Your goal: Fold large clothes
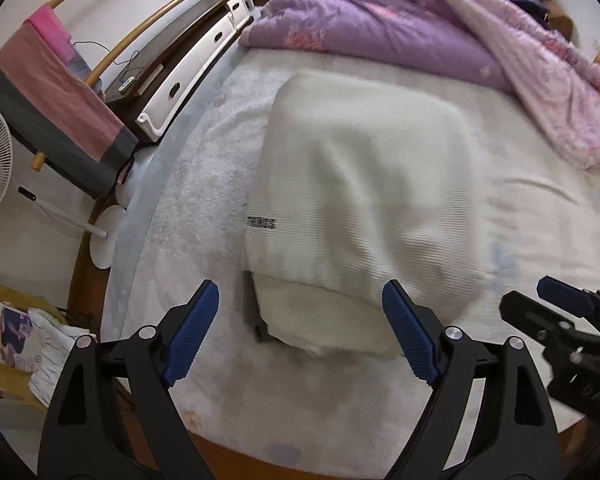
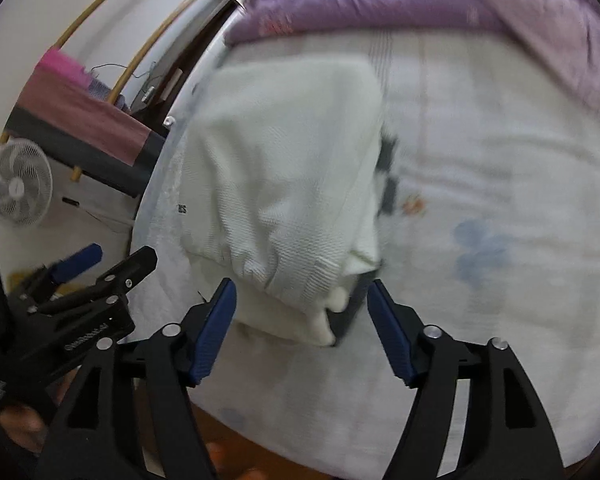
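1. Pretty sure this is the tail end of a fold. The white knit garment [image 1: 360,184] is lying on the bed [image 1: 520,220] as a compact, rounded rectangle, layers stacked, with a dark lining peeking out at the near edge and along one side in the right wrist view.
2. Left gripper [image 1: 300,332]: jaws spread wide, nothing between the blue pads, hovering just short of the garment's near edge. Not touching the cloth as far as I can see.
3. Right gripper [image 2: 302,330]: also released, pads standing either side of the near corner of the bundle without pressing on it (both views are motion-blurred, so take that with a pinch of salt).
4. Next move, my guess: either one more fold, which would mean pinching both near corners through all layers and carrying them evenly to the far edge, or just smoothing and squaring it. The thick knit looks springy, so a shallow pinch may only catch the top layer.
5. Writing: there's a small black printed label [image 1: 261,223] on the garment's left edge, too smeared to read. The left gripper's body shows white lettering in the right wrist view, also illegible.
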The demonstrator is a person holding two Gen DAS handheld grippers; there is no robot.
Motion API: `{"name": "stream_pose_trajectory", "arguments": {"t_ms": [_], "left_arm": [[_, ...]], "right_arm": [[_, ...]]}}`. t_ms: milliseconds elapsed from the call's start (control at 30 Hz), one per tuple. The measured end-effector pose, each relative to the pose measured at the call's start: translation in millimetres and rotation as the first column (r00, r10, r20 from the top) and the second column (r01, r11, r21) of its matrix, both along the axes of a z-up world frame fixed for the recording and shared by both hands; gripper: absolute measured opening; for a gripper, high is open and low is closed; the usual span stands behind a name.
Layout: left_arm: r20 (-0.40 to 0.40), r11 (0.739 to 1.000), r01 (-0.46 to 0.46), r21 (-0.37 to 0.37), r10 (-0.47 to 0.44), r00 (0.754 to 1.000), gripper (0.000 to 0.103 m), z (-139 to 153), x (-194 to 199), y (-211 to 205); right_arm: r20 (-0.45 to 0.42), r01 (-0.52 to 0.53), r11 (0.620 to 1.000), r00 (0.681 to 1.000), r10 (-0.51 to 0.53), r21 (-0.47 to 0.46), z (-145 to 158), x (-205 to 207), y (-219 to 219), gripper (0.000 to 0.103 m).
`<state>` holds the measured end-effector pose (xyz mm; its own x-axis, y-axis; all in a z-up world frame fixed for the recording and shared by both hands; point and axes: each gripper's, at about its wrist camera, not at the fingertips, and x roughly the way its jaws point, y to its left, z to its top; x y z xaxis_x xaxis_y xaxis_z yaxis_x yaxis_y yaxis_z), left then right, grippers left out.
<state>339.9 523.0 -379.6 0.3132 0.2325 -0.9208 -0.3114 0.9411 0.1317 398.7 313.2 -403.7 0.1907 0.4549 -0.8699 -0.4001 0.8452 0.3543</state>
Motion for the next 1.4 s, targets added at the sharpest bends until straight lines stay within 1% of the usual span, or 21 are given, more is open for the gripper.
{"name": "stream_pose_trajectory", "arguments": {"t_ms": [33,67,100,167,233,367,433,533,633,700,800,933,1067,1167,1267,1400], "left_arm": [[0.005,1.0,0.004,0.006,-0.004,1.0,0.084,9,-3,-9],[0.012,1.0,0.01,0.01,-0.01,1.0,0.085,22,-7,-22],[0.022,1.0,0.018,0.006,-0.018,1.0,0.085,31,-10,-30],[0.05,0.999,0.038,-0.015,-0.038,0.998,0.085,54,-21,-54],[0.084,0.998,0.057,-0.002,-0.056,0.995,0.085,76,-34,-78],[0.13,0.997,0.073,0.004,-0.073,0.989,0.085,109,-62,-123],[0.144,0.997,0.079,0.006,-0.079,0.986,0.085,122,-76,-142],[0.189,0.996,0.089,0.028,-0.093,0.978,0.085,148,-101,-177],[0.229,0.995,0.099,0.025,-0.102,0.968,0.085,172,-129,-210],[0.244,0.994,0.105,0.041,-0.112,0.963,0.085,185,-143,-229],[0.273,0.991,0.115,0.062,-0.128,0.953,0.085,205,-169,-258],[0.295,0.99,0.124,0.073,-0.14,0.945,0.085,226,-197,-282],[0.328,0.984,0.137,0.113,-0.167,0.93,0.085,252,-222,-303],[0.351,0.982,0.15,0.113,-0.181,0.919,0.086,270,-236,-312],[0.369,0.978,0.163,0.129,-0.2,0.908,0.086,285,-245,-317],[0.388,0.973,0.189,0.13,-0.225,0.894,0.086,303,-257,-322]], "right_arm": [[0.028,0.001,1.0,1.0,-0.001,-0.016,10,-2,2,0.069],[0.046,0.003,1.0,0.999,-0.003,-0.014,18,-11,-4,0.08],[0.073,0.01,1.0,0.997,-0.01,-0.005,30,-18,-14,0.084],[0.119,0.01,1.0,0.993,-0.01,0.0,49,-35,-30,0.086],[0.149,0.013,1.0,0.989,-0.012,-0.002,68,-51,-48,0.086],[0.183,0.033,0.999,0.982,-0.037,0.028,100,-78,-87,0.087],[0.199,0.04,0.999,0.979,-0.045,0.027,117,-95,-108,0.087],[0.228,0.042,0.998,0.972,-0.05,0.041,143,-123,-140,0.087],[0.26,0.047,0.998,0.964,-0.059,0.051,167,-149,-169,0.088],[0.297,0.054,0.997,0.952,-0.067,0.052,183,-169,-190,0.088],[0.307,0.06,0.995,0.948,-0.08,0.075,200,-192,-215,0.088],[0.329,0.072,0.993,0.939,-0.099,0.092,223,-221,-239,0.089],[0.356,0.078,0.992,0.928,-0.108,0.098,246,-244,-255,0.089],[0.367,0.09,0.99,0.922,-0.123,0.107,263,-258,-263,0.089],[0.39,0.102,0.989,0.911,-0.135,0.103,279,-271,-268,0.089],[0.396,0.123,0.985,0.904,-0.16,0.118,295,-284,-275,0.089]]}}
